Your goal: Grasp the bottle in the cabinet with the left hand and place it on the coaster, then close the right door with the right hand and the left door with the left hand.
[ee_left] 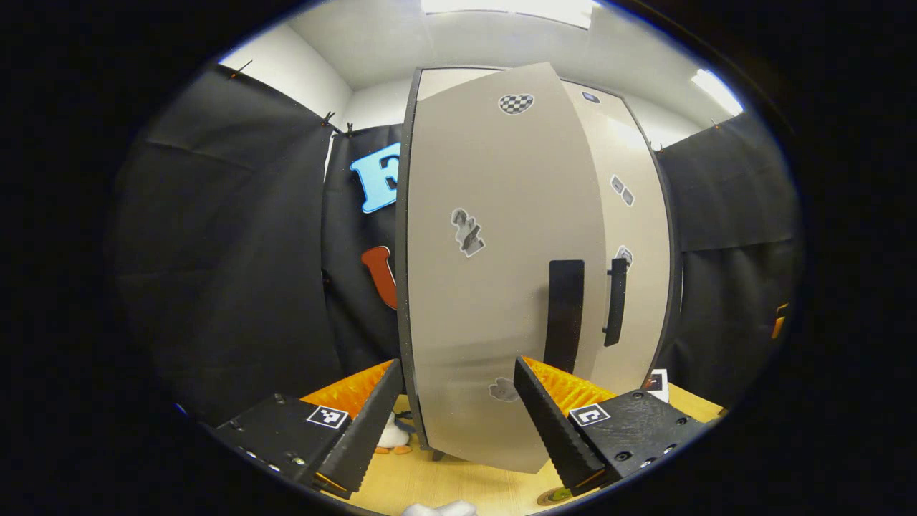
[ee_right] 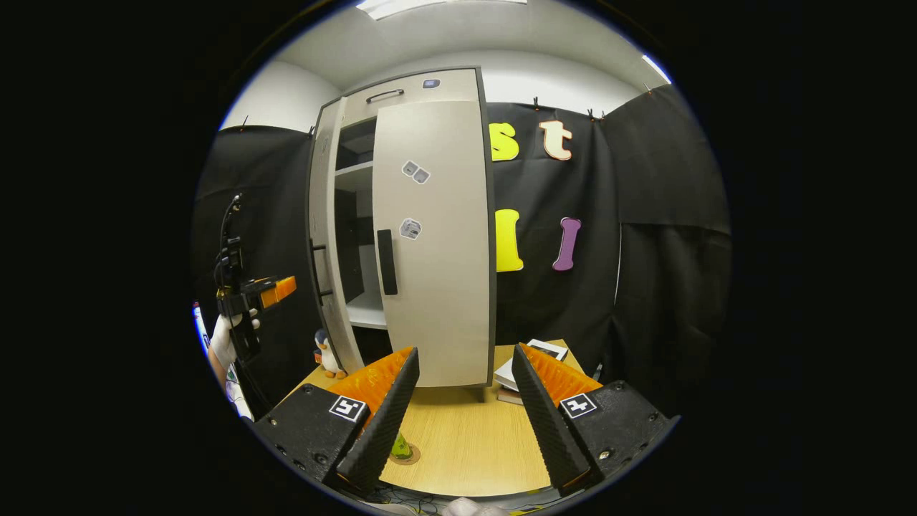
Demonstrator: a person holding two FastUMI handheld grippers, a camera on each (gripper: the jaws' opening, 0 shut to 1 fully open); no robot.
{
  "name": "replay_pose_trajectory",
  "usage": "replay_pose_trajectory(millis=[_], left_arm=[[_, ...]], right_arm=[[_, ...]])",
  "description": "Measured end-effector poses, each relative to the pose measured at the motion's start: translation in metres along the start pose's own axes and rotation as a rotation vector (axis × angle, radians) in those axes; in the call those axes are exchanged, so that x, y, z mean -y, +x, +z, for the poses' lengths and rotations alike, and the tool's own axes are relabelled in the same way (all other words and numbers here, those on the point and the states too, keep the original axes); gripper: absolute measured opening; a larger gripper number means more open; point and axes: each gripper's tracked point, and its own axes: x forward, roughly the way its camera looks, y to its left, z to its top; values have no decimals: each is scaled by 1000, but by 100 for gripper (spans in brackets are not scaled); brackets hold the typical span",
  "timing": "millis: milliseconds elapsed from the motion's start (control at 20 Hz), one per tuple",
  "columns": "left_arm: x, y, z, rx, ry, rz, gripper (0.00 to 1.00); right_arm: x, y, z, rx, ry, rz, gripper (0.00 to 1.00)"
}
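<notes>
**On the table, the bottle waits while the doors close**

On the wooden table (ee_right: 466, 437) the little green bottle (ee_right: 400, 448) stands on a round coaster (ee_right: 410, 457), partly behind a finger of the right gripper (ee_right: 464, 405). It looks small and light, and likely smooth, so it could tip if bumped.

Behind it stands the tall cabinet (ee_right: 401, 86). Its right door (ee_right: 437, 244) looks almost shut. Its left door (ee_left: 494, 272) is swung part way and sits right in front of the left gripper (ee_left: 458, 416). The door looks big, stiff and flat. A good spot to push is the bare panel near its dark handle (ee_left: 564, 315).

Both grippers have their fingers spread wide and hold nothing. A toy penguin (ee_right: 327, 352) stands by the cabinet's foot.
</notes>
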Motion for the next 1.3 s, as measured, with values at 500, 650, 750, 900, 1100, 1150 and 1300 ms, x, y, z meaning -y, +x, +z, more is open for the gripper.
replay_pose_trajectory(millis=[500,650,750,900,1100,1150,1300], left_arm=[[33,-74,4,12,-25,-43,96],[31,-96,-7,-7,-30,-29,96],[29,-108,-11,-16,-18,-17,96],[22,-117,-15,-16,13,9,96],[23,-121,-11,-6,7,16,96],[23,-121,-10,0,8,17,96],[26,-122,-12,1,0,5,96]], right_arm=[[-25,-2,22,82,12,3,82],[-30,-3,25,106,11,-10,82],[-32,-3,28,124,6,-17,82],[-38,-3,31,143,-3,-18,82],[-46,-1,23,127,-7,-7,82],[-47,-1,21,125,-5,-6,82],[-49,-3,19,127,-8,-13,82]])
